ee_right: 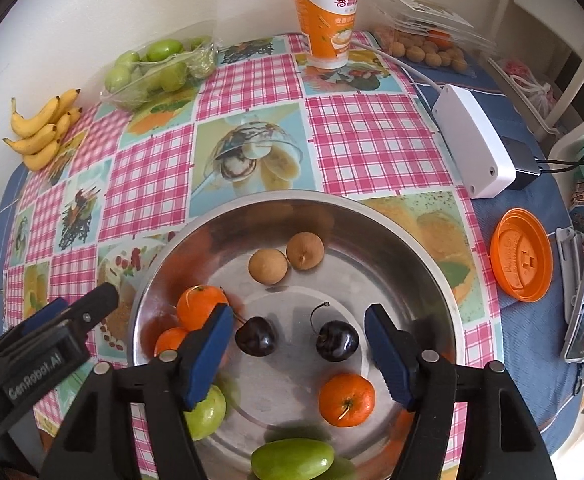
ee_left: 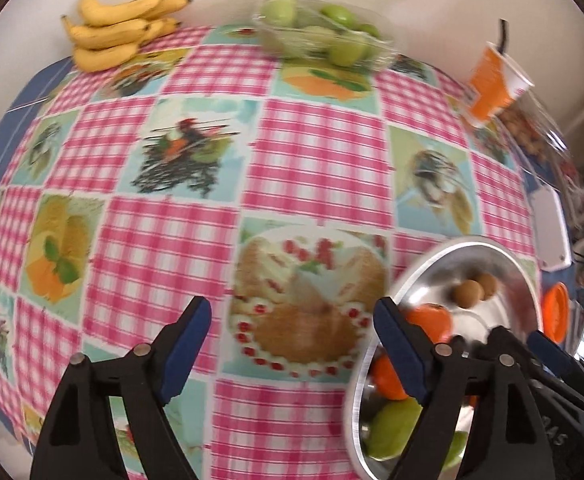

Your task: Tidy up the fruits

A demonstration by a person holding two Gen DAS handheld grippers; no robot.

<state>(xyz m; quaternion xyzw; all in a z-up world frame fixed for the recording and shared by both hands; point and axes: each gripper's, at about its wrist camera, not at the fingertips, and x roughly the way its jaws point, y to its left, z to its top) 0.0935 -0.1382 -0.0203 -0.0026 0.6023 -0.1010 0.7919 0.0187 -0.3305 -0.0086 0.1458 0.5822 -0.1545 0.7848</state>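
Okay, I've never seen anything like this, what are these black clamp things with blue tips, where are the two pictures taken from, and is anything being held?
Each clamp is a hand-held gripper that a person carries, with a camera looking along its two fingers. One picture looks out from the left hand-held gripper, the other from the right hand-held gripper. Both stand open and hold nothing.

On the patterned tablecloth sits a metal bowl holding two cherries, small oranges, two brown round fruits and green fruits. The right gripper hangs over the cherries. Farther back lie bananas, a clear pack of green fruits and an orange paper cup.
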